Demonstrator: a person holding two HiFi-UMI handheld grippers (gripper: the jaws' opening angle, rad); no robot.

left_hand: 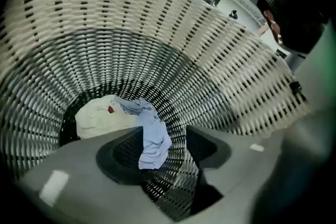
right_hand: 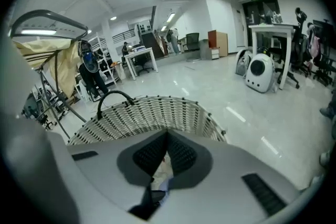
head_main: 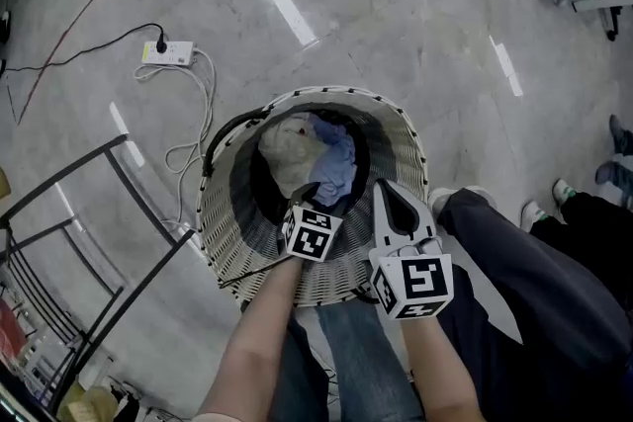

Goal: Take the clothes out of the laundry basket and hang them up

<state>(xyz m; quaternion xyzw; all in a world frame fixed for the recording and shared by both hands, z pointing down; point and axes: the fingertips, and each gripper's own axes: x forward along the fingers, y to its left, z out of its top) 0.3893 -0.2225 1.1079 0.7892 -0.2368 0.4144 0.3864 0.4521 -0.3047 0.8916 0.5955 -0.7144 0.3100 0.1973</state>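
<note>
Polished grey stone floor; wicker laundry basket standing on it, with a cream garment and a blue garment at its bottom. Left claw: forearm reaching inside the basket, pointing steeply down, jaws well apart, gripping nothing, blue garment showing in the gap. Right claw: poised over the near rim, angled down, jaws pressed together, empty.
</note>
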